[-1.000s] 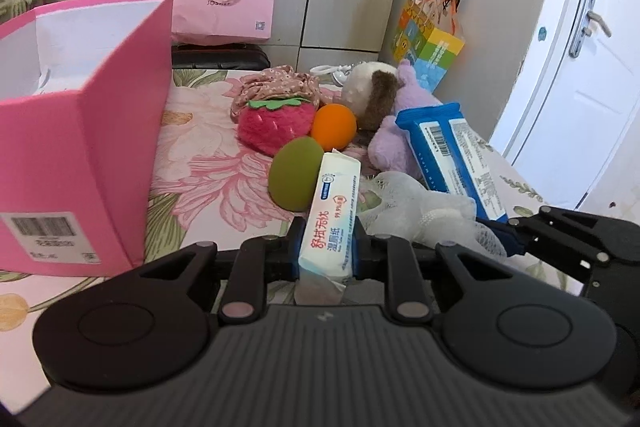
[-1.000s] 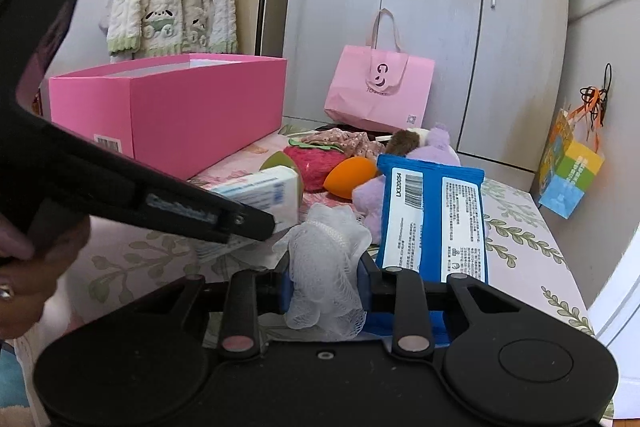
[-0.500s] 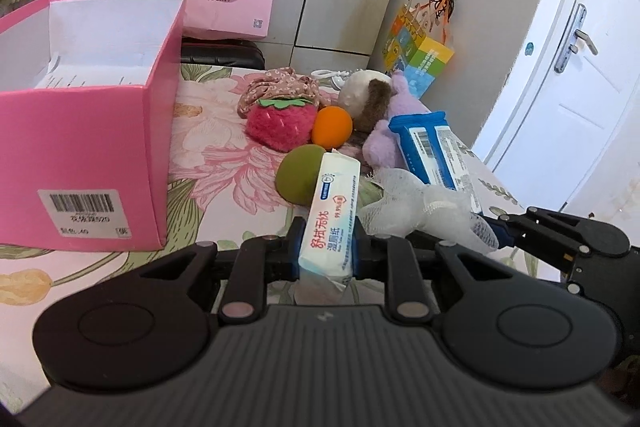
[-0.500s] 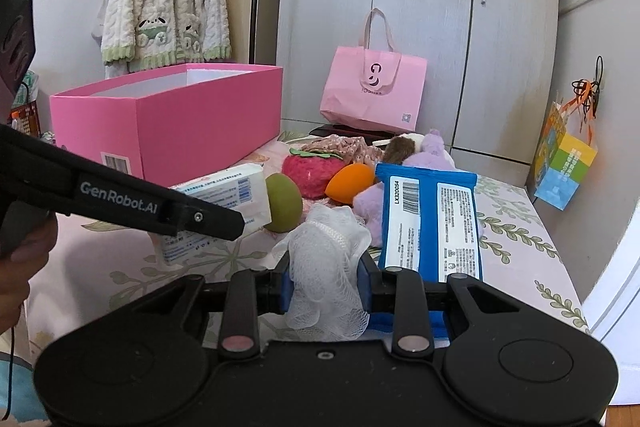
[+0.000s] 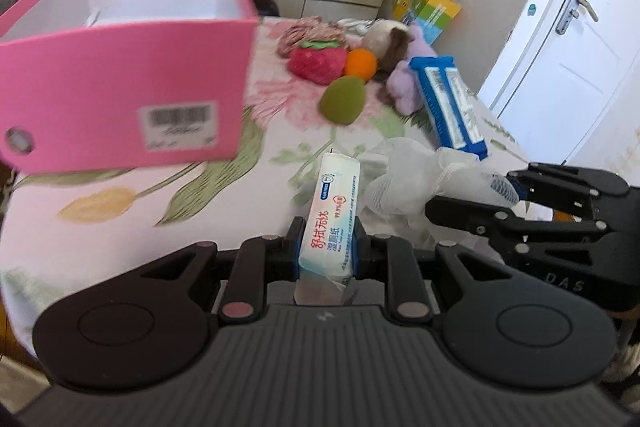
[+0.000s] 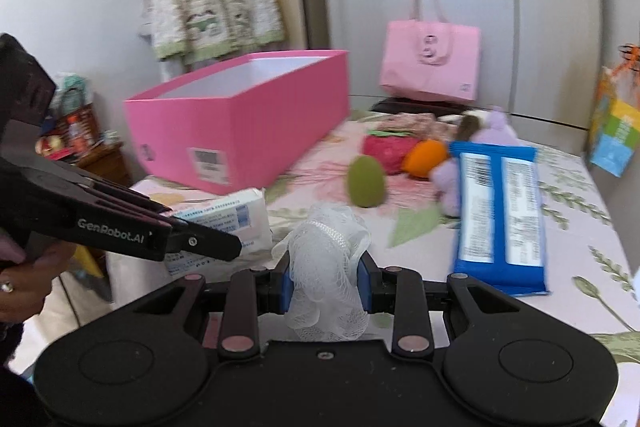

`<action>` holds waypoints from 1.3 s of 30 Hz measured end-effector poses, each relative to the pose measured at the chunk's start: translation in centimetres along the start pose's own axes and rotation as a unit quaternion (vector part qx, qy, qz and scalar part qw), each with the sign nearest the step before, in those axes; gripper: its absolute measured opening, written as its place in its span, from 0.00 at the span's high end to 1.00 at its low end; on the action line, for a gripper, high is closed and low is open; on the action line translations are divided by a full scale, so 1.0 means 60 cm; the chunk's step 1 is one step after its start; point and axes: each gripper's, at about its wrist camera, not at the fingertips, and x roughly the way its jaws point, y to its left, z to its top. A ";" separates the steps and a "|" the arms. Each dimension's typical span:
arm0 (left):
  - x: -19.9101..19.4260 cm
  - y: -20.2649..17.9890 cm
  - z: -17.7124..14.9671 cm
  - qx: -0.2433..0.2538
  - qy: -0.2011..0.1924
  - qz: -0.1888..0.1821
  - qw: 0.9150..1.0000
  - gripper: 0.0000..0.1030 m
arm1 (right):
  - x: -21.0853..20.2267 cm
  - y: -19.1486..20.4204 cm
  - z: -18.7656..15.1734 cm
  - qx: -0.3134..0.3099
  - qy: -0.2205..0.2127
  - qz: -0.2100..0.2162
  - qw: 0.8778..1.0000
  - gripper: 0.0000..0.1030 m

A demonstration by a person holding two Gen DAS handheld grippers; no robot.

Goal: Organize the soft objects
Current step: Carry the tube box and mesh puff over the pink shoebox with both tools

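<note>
Flowered bedding (image 5: 120,211) covers the bed under both views. At lower centre of the left view, the left gripper (image 5: 326,247) is clamped on a white wet-wipe pack (image 5: 334,211). The right gripper (image 6: 324,279), lower centre of its view, squeezes a white mesh sponge (image 6: 326,251). Both loads seem meant for the one pink box (image 5: 120,95) at upper left; I would lift each above the rim before letting go, one hand at a time. On the bed I count one strawberry toy (image 5: 318,61), one orange ball (image 5: 361,63), one green egg (image 5: 343,99), one blue pack (image 5: 450,107) and two plush toys, as far as I can tell.
</note>
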 end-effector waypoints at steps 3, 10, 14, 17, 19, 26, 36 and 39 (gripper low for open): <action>-0.026 0.021 -0.006 -0.004 0.005 0.006 1.000 0.80 | 0.004 0.029 0.011 -0.011 0.019 0.022 1.000 0.66; -0.085 0.065 0.000 -0.012 0.011 0.025 1.000 0.80 | 0.012 0.082 0.050 -0.042 0.051 0.072 0.995 0.66; -0.128 0.093 0.016 -0.015 0.012 0.036 0.999 0.80 | 0.016 0.114 0.079 -0.061 0.060 0.105 0.991 0.65; -0.159 0.111 0.035 -0.008 0.018 0.040 0.999 0.80 | 0.023 0.134 0.107 -0.072 0.058 0.121 0.988 0.65; -0.174 0.120 0.050 -0.006 0.020 0.042 0.999 0.80 | 0.024 0.146 0.129 -0.077 0.049 0.128 0.988 0.65; -0.208 0.137 0.122 0.015 -0.015 0.054 0.998 0.80 | 0.035 0.162 0.225 -0.094 0.015 0.139 0.986 0.65; -0.137 0.157 0.278 0.004 -0.073 0.071 0.995 0.80 | 0.129 0.096 0.361 -0.098 0.001 0.111 0.989 0.64; -0.091 0.178 0.315 -0.020 -0.068 0.065 0.995 0.80 | 0.177 0.072 0.390 -0.092 0.006 0.103 0.990 0.64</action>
